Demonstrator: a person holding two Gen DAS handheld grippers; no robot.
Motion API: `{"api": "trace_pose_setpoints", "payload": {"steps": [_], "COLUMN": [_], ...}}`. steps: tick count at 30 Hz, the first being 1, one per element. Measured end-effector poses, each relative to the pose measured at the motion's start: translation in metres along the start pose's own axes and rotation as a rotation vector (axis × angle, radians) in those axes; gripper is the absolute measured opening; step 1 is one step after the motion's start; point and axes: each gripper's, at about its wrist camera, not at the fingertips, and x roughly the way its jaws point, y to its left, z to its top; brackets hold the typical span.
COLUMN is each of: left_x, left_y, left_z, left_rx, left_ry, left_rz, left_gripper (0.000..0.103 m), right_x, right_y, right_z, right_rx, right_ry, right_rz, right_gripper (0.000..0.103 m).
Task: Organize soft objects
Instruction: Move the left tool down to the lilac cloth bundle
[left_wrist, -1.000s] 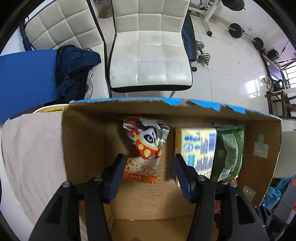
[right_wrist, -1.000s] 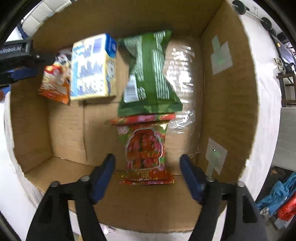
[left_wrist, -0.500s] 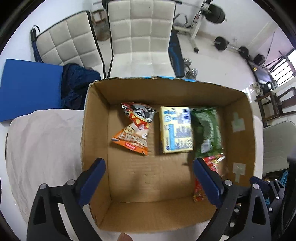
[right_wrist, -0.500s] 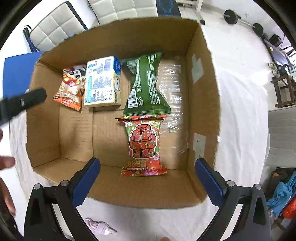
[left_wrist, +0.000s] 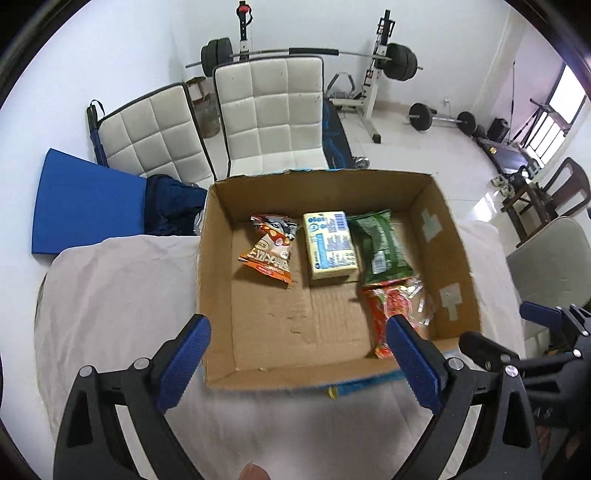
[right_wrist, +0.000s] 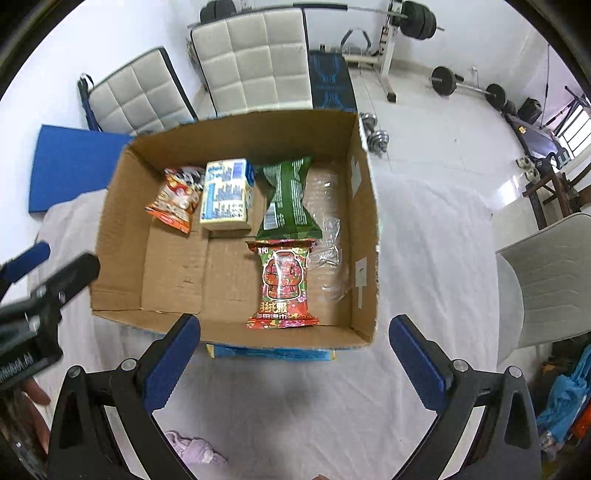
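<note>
Cardboard box (right_wrist: 364, 236) at frame centre holds four snack packs (right_wrist: 284, 282) laid side by side, seemingly sorted. Left gripper (left_wrist: 299, 356) and right gripper (right_wrist: 295, 356) hover wide, empty, below it.

Home gym room — barbell rack (left_wrist: 373, 66), dumbbells (right_wrist: 376, 138), white padded chairs (left_wrist: 269, 114)

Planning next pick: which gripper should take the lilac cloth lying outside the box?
Probably right: the right gripper is open and the lilac cloth sits close beneath it; the left view misses it.
</note>
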Motion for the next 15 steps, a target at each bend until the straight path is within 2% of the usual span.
{"api": "trace_pose_setpoints", "payload": {"steps": [5, 7, 10, 14, 15], "left_x": [-0.026, -0.03, -0.015, 0.026, 0.043], "left_y": [0.002, 0.0, -0.012, -0.031, -0.034], "left_z": [-0.015, -0.029, -0.067, -0.133, -0.153], "left_rx": [-0.02, -0.006, 0.099, 0.288, 0.319], "left_ry": [-0.021, -0.002, 0.117, 0.271, 0.343], "left_rz": [-0.004, 0.001, 0.015, 0.08, 0.071], "left_gripper": [0.097, 0.097, 0.097, 0.097, 0.097], "right_x": [-0.027, -0.03, -0.019, 0.016, 0.031], "right_y": [-0.008, -0.017, -0.03, -0.04, -0.041], "right_z": [-0.013, -0.027, -0.058, -0.112, -0.131], "right_rx": [0.026, 0.05, 0.067, 0.057, 0.048], "right_ry": [-0.032, -0.004, 0.072, 0.198, 0.247], "right_rz": [0.037, 0.07, 0.095, 0.053, 0.044], "right_gripper": [0.103, 0.103, 0.103, 0.103, 0.103]}}
